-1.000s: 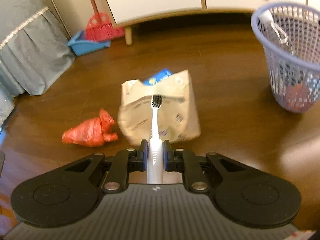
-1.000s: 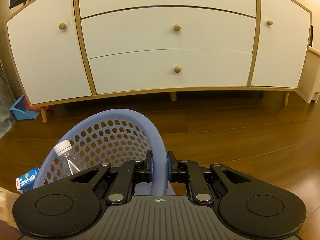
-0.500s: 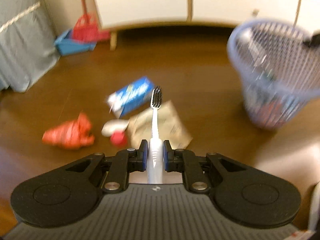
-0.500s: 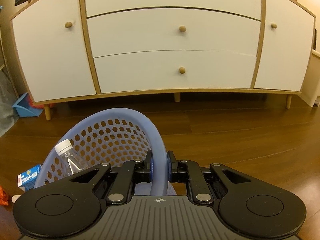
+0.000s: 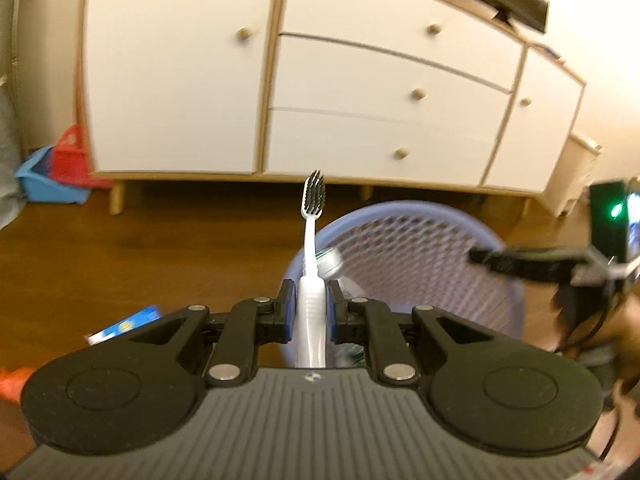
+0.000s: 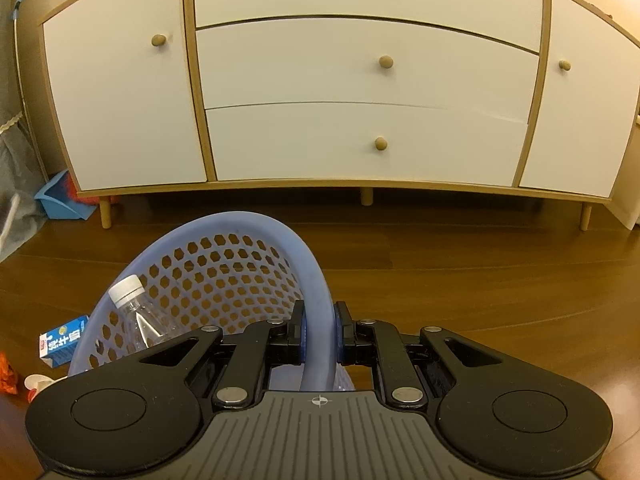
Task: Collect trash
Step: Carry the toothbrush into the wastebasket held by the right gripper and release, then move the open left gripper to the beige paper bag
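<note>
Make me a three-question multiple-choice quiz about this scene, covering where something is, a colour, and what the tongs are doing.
1. Where is the clear plastic bottle?
A. inside the basket
B. on the cabinet
C. under the cabinet

2. What colour are the toothbrush bristles?
A. pink
B. black
C. yellow

3. What are the right tongs doing?
A. hanging open over the floor
B. gripping a drawer knob
C. clamped on the basket rim

Answers:
1 A, its capped neck shows through the basket's mesh wall.
2 B, the brush head in the left tongs is dark against the white cabinet.
3 C, the lilac rim runs between the closed fingers.
</note>
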`<state>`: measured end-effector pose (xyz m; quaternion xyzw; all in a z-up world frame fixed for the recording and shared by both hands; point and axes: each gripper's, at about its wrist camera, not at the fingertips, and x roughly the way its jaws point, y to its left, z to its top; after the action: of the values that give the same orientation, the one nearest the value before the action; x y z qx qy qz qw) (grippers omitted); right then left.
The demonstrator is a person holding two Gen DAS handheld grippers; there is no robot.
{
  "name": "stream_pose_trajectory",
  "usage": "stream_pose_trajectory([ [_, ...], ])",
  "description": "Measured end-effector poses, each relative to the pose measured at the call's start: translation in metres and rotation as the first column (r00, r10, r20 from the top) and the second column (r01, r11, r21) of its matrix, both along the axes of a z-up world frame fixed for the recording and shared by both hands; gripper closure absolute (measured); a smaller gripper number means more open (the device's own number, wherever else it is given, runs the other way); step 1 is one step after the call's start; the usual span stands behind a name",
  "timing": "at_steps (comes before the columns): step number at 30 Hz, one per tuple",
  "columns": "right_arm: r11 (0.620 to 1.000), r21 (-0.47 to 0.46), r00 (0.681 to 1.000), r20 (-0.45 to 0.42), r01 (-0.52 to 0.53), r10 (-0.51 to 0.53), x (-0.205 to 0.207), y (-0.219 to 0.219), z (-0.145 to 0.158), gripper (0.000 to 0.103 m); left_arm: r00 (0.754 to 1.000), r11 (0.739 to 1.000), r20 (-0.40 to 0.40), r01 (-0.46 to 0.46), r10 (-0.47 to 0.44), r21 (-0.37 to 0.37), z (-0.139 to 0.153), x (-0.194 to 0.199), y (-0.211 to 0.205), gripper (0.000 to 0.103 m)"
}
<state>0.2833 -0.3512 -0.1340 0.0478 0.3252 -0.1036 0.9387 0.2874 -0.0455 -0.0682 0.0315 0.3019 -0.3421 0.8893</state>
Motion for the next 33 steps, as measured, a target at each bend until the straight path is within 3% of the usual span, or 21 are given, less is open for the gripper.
stream_pose_trajectory([
  [4,1.0,-0.008,1.0,0.003,-0.006,0.006,0.001,-0.001,-0.001,0.093,0.999,0.999,-0.013,0.039,-0.039,-0.038,0.001,0.0,-0.019,0.091],
  [7,1.0,-0.014,1.0,0.004,-0.007,0.007,0.001,0.0,-0.001,0.093,0.995,0.996,-0.068,0.064,-0.069,-0.068,-0.004,0.007,-0.033,0.091],
  [9,1.0,-0.018,1.0,0.005,-0.009,0.009,0.001,0.001,-0.001,0.093,0.991,0.994,-0.109,0.066,-0.075,-0.086,-0.009,0.012,-0.041,0.087],
  [11,1.0,-0.026,1.0,0.006,-0.014,0.014,0.001,0.002,-0.001,0.093,0.99,0.994,-0.114,0.073,-0.083,-0.084,-0.013,0.016,-0.044,0.075],
  [14,0.999,-0.031,1.0,0.007,-0.016,0.016,0.002,0.002,-0.001,0.093,0.992,0.996,-0.096,0.072,-0.077,-0.057,-0.016,0.015,-0.042,0.072],
  [23,0.999,-0.035,1.0,0.001,0.001,-0.001,0.001,0.004,-0.004,0.093,0.99,0.999,-0.138,-0.025,0.019,-0.041,-0.031,0.008,0.016,0.071],
  [33,0.999,-0.033,1.0,-0.002,0.011,-0.011,0.0,0.004,-0.003,0.093,0.964,0.981,-0.187,-0.181,0.191,0.069,-0.07,0.016,0.092,0.07],
])
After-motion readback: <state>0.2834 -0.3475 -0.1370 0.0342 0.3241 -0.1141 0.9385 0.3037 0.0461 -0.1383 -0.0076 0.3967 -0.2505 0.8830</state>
